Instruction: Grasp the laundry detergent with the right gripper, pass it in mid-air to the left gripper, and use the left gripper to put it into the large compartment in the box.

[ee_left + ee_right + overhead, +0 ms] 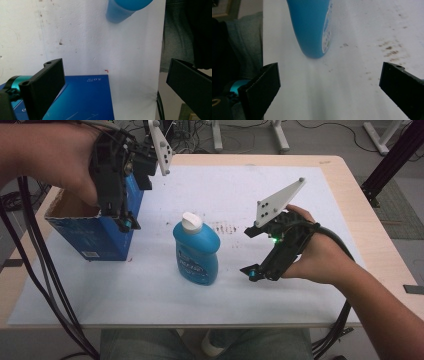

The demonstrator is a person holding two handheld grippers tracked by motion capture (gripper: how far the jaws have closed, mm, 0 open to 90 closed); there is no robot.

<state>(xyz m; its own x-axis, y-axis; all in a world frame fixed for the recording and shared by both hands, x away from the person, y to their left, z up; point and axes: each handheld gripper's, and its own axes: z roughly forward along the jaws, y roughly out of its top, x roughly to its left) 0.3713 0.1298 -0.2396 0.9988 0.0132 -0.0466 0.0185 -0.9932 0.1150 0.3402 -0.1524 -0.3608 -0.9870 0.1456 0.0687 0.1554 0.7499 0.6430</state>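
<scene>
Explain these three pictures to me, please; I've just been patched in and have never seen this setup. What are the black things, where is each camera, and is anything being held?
No robot arm here: a person sits at a table and holds a hand-operated two-jaw gripper in each hand. The high view looks down from above the person's side. There the left gripper hangs over the open blue box, and the right gripper is beside the blue bottle, apart from it.

The other two pictures come from cameras riding on the grippers, looking along their black jaws. The left gripper view shows the box's blue side below and the bottle farther off. The right gripper view shows the bottle ahead on the white sheet.

Both grippers are open and hold nothing. The bottle stands upright with its white cap on.
</scene>
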